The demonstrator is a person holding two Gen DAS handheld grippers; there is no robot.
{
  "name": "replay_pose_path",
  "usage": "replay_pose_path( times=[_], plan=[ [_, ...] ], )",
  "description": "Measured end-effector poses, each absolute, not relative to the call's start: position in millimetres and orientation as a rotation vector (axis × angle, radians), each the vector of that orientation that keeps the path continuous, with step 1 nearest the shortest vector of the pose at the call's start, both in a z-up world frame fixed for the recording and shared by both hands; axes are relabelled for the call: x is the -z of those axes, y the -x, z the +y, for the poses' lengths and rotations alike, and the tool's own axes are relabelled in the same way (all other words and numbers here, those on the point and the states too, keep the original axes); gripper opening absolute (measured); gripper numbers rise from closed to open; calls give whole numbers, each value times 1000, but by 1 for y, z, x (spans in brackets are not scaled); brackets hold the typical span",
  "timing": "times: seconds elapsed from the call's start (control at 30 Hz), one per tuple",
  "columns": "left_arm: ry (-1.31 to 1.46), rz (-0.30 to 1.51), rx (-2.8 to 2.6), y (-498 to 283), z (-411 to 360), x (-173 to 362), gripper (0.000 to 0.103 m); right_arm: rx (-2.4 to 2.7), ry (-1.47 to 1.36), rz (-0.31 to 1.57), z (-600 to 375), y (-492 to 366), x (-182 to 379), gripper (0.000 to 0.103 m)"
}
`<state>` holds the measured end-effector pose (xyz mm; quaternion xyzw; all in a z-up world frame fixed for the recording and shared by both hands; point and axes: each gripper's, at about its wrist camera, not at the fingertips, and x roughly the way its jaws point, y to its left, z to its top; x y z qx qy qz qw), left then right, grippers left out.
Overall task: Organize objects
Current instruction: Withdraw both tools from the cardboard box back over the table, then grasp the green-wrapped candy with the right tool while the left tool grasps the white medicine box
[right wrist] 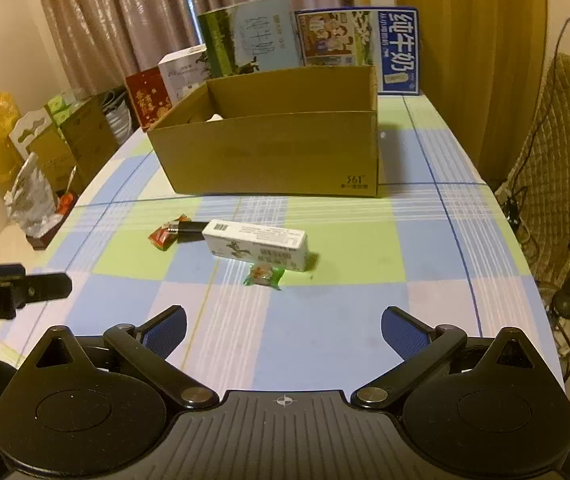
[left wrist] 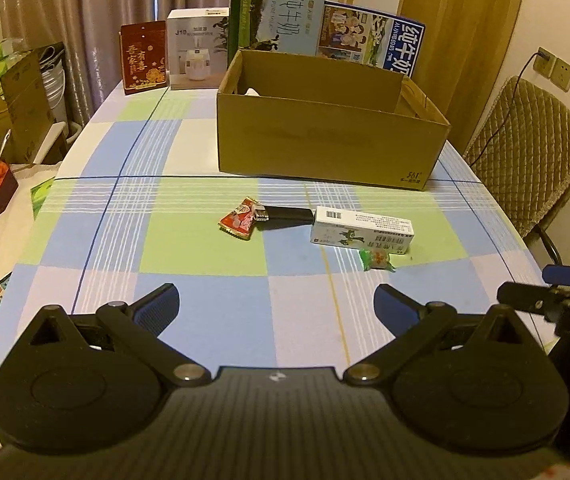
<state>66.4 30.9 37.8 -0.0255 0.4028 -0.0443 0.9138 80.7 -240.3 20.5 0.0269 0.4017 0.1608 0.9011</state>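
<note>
both grippers spread wide, empty, above the checked tablecloth (left wrist: 205,292).
left gripper (left wrist: 276,306) and right gripper (right wrist: 283,330) hover at the near edge. beyond them lie a green-wrapped candy (right wrist: 265,275), touching a white printed carton (right wrist: 259,245), a black usb stick (right wrist: 189,227) and a red candy wrapper (right wrist: 161,236). the open brown cardboard box (right wrist: 277,156) stands behind.

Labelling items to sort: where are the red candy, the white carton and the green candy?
red candy (left wrist: 237,221), left wrist view, middle of wrapper.
white carton (left wrist: 361,232), left wrist view, top face.
green candy (right wrist: 264,274), right wrist view, wrapper centre.
</note>
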Motion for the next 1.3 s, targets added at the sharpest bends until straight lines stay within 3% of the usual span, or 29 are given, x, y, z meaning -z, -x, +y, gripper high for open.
replay_pose_path(
  times=[0.27, 0.6, 0.9, 1.3],
  plan=[
    [30, 837, 127, -87, 30, -29, 102, -371, -17, 827, -227, -94, -6, 100],
    [12, 887, 145, -123, 29, 0, 102, -401, 5, 878, -206, -133, 30, 63],
    [10, 927, 166, -158, 27, 29, 102, -460, 202, 863, -177, -166, 70, 47],
    [24, 948, 190, -183, 29, 50, 102, -549, 392, 834, -157, -198, 94, 44]
  ],
)
